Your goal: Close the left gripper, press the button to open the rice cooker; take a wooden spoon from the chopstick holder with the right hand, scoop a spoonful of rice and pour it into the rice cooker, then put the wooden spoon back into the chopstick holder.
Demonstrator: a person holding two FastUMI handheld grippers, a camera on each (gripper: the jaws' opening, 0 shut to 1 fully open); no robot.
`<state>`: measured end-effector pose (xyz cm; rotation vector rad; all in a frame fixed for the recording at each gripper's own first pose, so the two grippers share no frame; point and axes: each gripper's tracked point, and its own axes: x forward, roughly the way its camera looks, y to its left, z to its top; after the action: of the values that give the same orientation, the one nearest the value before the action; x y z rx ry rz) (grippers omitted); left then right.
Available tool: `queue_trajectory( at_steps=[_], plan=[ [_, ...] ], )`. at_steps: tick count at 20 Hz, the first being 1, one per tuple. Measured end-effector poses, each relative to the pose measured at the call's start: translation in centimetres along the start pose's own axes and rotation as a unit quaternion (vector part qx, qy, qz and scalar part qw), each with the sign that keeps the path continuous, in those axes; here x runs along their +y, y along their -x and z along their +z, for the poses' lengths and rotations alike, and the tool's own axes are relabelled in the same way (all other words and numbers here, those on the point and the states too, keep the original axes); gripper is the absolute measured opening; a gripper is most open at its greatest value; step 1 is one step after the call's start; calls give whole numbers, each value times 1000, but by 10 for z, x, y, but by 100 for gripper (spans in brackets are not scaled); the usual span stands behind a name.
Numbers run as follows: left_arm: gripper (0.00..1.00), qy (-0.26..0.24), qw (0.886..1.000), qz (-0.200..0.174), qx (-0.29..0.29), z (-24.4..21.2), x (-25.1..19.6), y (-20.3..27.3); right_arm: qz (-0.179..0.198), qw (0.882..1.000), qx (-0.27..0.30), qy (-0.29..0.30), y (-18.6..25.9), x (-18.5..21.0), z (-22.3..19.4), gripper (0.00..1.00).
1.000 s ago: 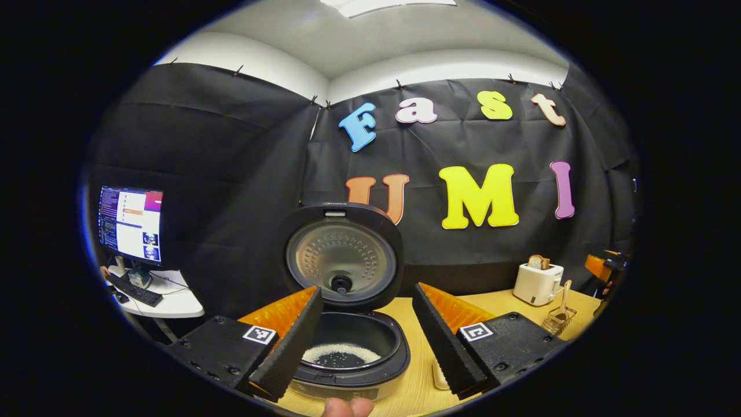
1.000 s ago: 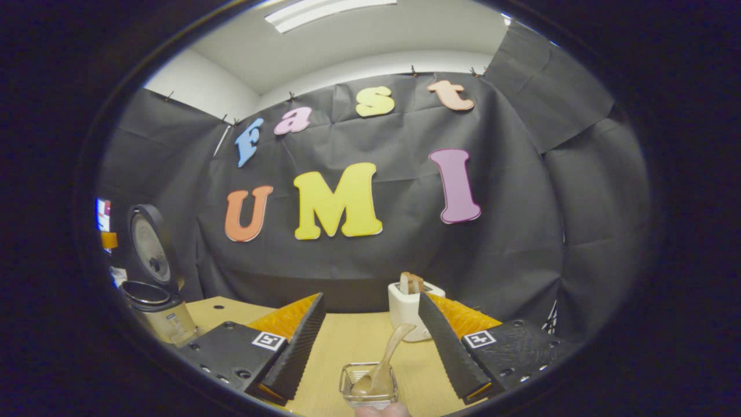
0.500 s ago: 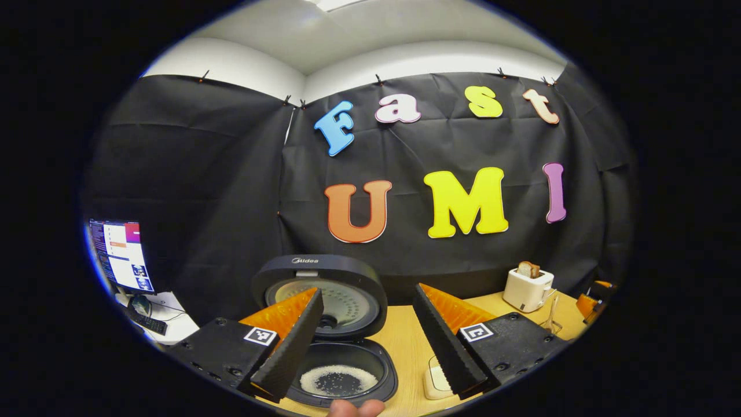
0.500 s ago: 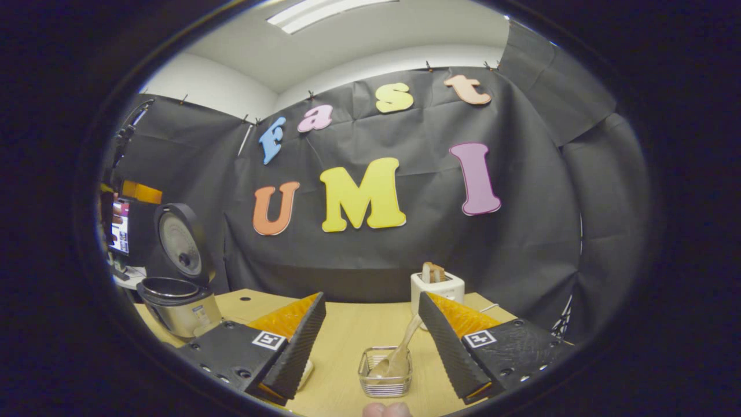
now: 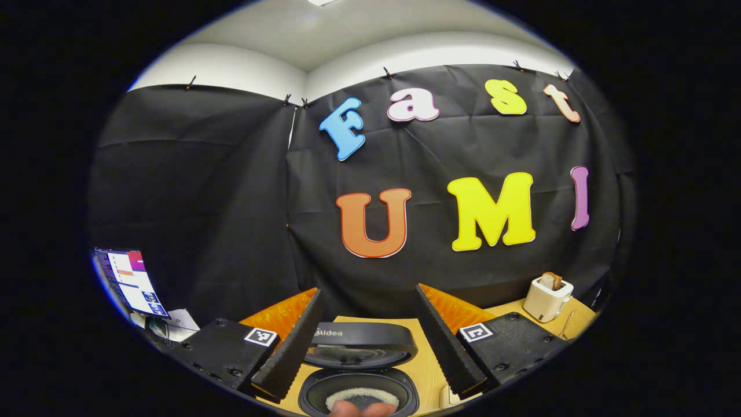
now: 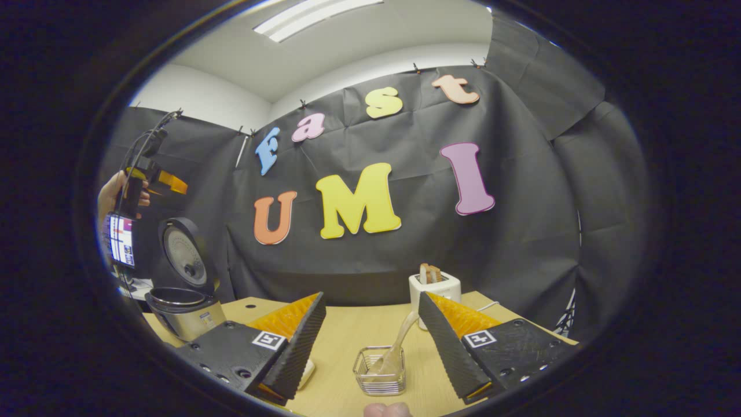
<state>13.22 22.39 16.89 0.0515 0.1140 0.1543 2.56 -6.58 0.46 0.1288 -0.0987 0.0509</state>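
Rice cooker [image 5: 359, 370] lid up, wooden spoon [image 6: 398, 347] in chopstick holder [image 6: 380, 378] — untouched

Wire chopstick holder [image 6: 380, 378], wooden spoon [image 6: 396, 348], pale wood-grain table [image 6: 347, 330]

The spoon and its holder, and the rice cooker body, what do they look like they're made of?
The spoon looks like pale, matte wood. The holder looks like shiny metal wire, since you can see through it. The rice cooker body looks like brushed metal with a dull sheen, and its lid like black plastic.
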Motion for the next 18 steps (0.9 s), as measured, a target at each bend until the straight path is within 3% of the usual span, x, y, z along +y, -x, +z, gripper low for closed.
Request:
queue_trajectory(
  at_steps=[2,4,5,6,10,12,13,15,16,18],
  plan=[
    [97,-6,1000,18,22,-8,18,-20,-4,1000,-3,-8,2,-5,-1,95],
    [96,17,998,6,57,-22,19,-33,-10,1000,-3,-16,4,-10,-3,95],
    [92,26,997,2,74,-28,20,-39,-11,1000,-2,-18,5,-11,-5,91],
    [94,30,996,2,84,-32,24,-45,-13,1000,-3,-20,7,-12,-5,95],
    [89,34,989,-9,141,-57,21,-53,-16,1000,-4,-24,7,-13,-4,95],
    [87,32,989,-9,146,-59,24,-53,-16,1000,-8,-25,11,-13,-5,91],
    [86,31,988,-6,148,-61,26,-52,-16,999,-9,-26,11,-13,-6,95],
    [86,26,987,-8,159,-67,29,-46,-14,1000,-5,-27,12,-11,-10,91],
    [86,26,988,-14,152,-66,27,-43,-13,1000,-2,-27,14,-9,-12,96],
    [86,29,987,-19,156,-70,26,-34,-3,1000,2,-27,16,0,-16,95]
  ],
)
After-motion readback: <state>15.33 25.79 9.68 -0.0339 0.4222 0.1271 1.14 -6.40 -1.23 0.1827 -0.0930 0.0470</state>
